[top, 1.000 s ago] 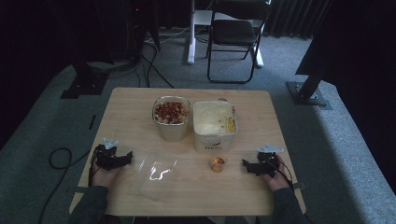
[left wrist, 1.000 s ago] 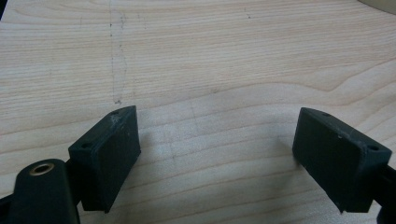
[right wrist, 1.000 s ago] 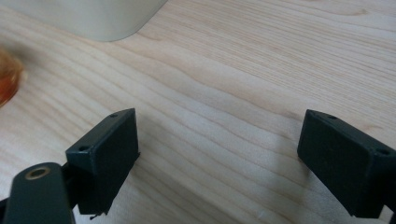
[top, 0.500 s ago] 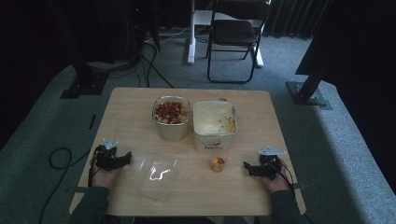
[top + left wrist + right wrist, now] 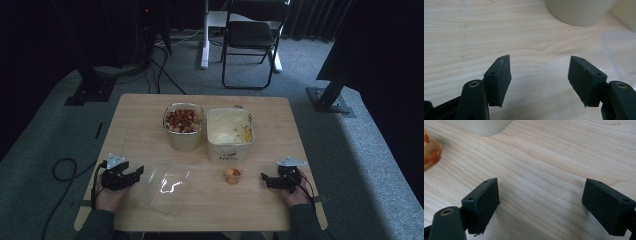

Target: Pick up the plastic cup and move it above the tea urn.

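Two tubs stand side by side at the table's middle: a beige tub of red-brown food (image 5: 183, 121) and a white tub of pale and yellow food (image 5: 229, 132). In front of them lie a clear plastic tray (image 5: 167, 184) and a small orange cup (image 5: 232, 175). My left gripper (image 5: 139, 171) rests on the table just left of the tray, open and holding nothing (image 5: 540, 71). My right gripper (image 5: 264, 178) sits right of the cup, also open and holding nothing (image 5: 541, 196). The cup (image 5: 430, 152) shows at the left edge of the right gripper view.
The wooden table (image 5: 280, 125) ends close behind both hands at its near edge. The beige tub's base (image 5: 579, 11) and the tray's rim (image 5: 619, 53) lie ahead of the left jaws. A black chair (image 5: 250, 40) and stand bases sit on the floor beyond.
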Tool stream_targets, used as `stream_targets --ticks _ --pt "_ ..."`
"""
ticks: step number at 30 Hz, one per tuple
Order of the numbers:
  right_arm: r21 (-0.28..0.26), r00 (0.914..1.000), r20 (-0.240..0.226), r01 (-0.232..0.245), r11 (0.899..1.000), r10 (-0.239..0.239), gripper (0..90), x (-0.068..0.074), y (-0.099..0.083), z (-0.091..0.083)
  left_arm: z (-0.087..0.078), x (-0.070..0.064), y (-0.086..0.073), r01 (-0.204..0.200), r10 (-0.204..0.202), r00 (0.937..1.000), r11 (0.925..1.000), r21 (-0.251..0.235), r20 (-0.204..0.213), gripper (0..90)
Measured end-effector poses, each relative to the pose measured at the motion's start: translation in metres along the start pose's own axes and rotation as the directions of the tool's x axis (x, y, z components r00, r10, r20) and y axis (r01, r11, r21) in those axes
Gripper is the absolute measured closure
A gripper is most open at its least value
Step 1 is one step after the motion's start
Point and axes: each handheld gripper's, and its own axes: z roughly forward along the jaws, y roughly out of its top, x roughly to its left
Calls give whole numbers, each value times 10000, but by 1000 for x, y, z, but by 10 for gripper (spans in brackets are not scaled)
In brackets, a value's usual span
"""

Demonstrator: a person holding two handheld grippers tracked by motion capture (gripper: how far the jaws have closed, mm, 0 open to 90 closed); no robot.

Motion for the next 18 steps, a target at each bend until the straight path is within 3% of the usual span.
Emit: stream_targets --ticks 7,12,18 --pt "1 10000 2 0 10000 0 137 0 0 0 -20 -13 -9 -140 146 9992 9998 -169 368 356" --pt "0 10000 2 0 10000 0 137 0 0 0 -32 -22 -12 -302 326 9958 9991 -287 854 355" --pt "-1 10000 3 2 10000 -2 137 0 0 0 -32 -26 -18 -604 596 9905 9982 28 1237 379"
